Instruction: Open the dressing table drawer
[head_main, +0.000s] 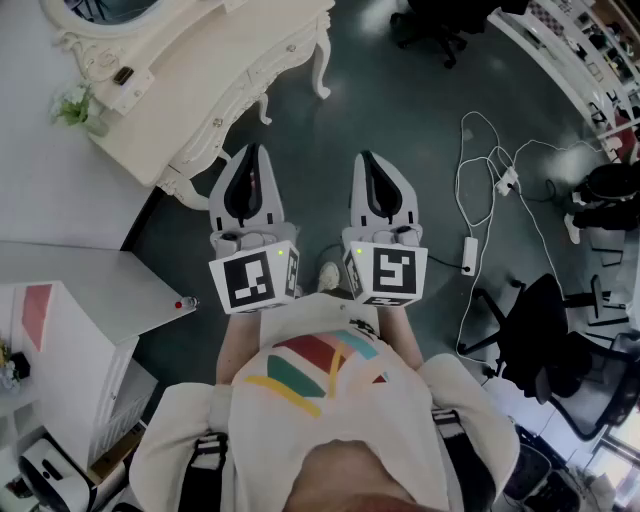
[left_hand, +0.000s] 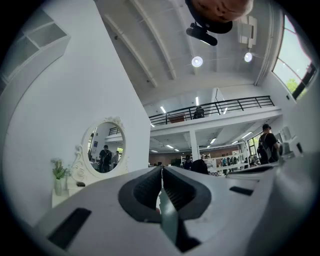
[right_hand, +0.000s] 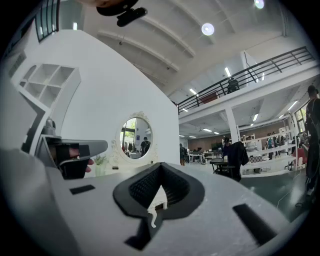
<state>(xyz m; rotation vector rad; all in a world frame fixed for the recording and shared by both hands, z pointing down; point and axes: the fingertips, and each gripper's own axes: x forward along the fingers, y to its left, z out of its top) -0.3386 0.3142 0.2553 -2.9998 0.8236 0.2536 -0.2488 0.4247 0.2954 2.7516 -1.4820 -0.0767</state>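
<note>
While both grippers hang short of the target, step: approach; drawer untouched so far.
Floor (head_main: 400, 110): dark, open btwn person & furniture.
Dressing table (head_main: 215, 60): white, upper L of head view, ahead-left of both grippers, apart from them.
Mirror (left_hand: 105, 149): oval, at table's back.
Drawer (head_main: 228, 115): in table's front apron, looks closed, w/ small knob (head_main: 218, 122).
L gripper (head_main: 251, 156): fingers (left_hand: 145, 189) pressed together, nothing btwn.
R gripper (head_main: 367, 160): fingers (right_hand: 145, 187) meet at tips, empty.
Next, prob.: step fwd-left, lower one gripper to knob height, part fingers, close on knob, then pull straight out.
</note>
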